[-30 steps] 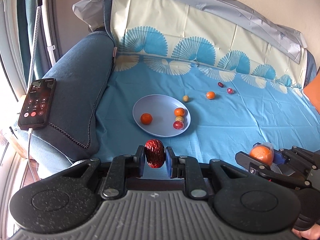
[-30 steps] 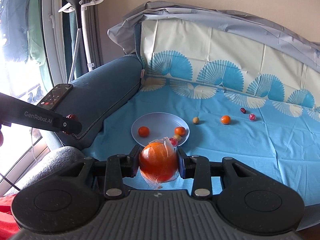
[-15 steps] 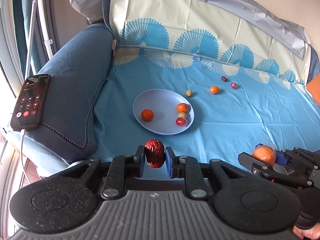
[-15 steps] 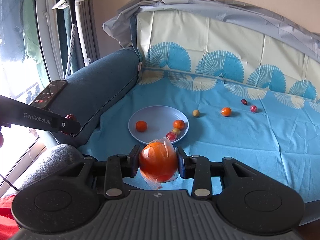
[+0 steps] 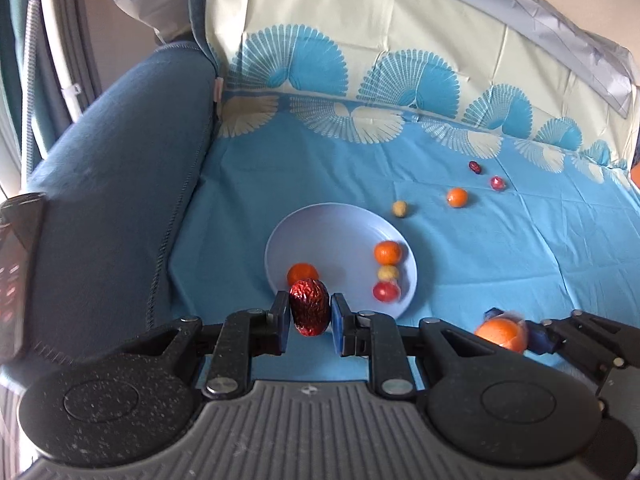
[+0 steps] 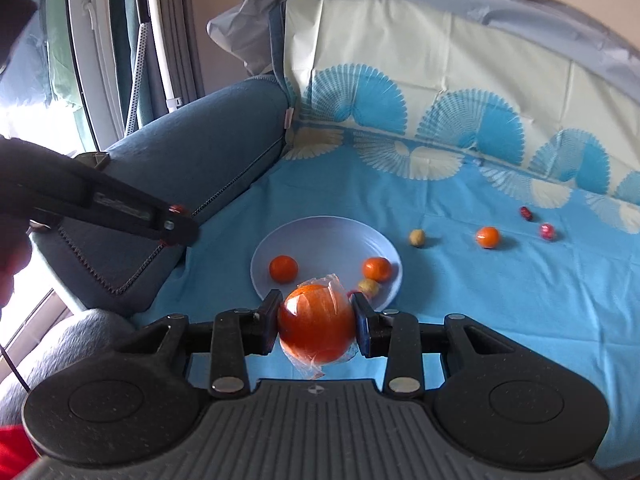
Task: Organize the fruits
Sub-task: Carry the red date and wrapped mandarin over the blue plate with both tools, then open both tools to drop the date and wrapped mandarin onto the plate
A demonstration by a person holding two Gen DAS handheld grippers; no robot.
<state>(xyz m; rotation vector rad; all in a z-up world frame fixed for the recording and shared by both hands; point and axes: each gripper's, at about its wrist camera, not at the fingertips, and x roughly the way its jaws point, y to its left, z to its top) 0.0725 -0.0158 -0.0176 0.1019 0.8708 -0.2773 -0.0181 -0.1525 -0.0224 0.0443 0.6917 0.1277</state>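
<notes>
My left gripper (image 5: 310,314) is shut on a wrinkled red date (image 5: 309,306), just short of the near rim of the pale blue plate (image 5: 332,232). My right gripper (image 6: 316,322) is shut on a large orange in clear wrap (image 6: 315,322), also at the plate's (image 6: 320,236) near edge. On the plate lie two small oranges (image 5: 387,251) (image 5: 302,273), a yellowish fruit (image 5: 388,272) and a red one (image 5: 386,291). Behind it on the blue cloth are a yellowish fruit (image 5: 399,208), a small orange (image 5: 457,197) and two red fruits (image 5: 497,183) (image 5: 475,167).
A dark blue sofa armrest (image 5: 112,192) runs along the left, with a phone (image 5: 16,272) lying on it. The sofa back, covered in a fan-patterned cloth (image 5: 360,64), rises behind. The left gripper's arm (image 6: 100,204) crosses the right wrist view at left.
Both grippers have moved forward and down toward the plate, which now looks larger and nearer. Each keeps its grip on its fruit.
</notes>
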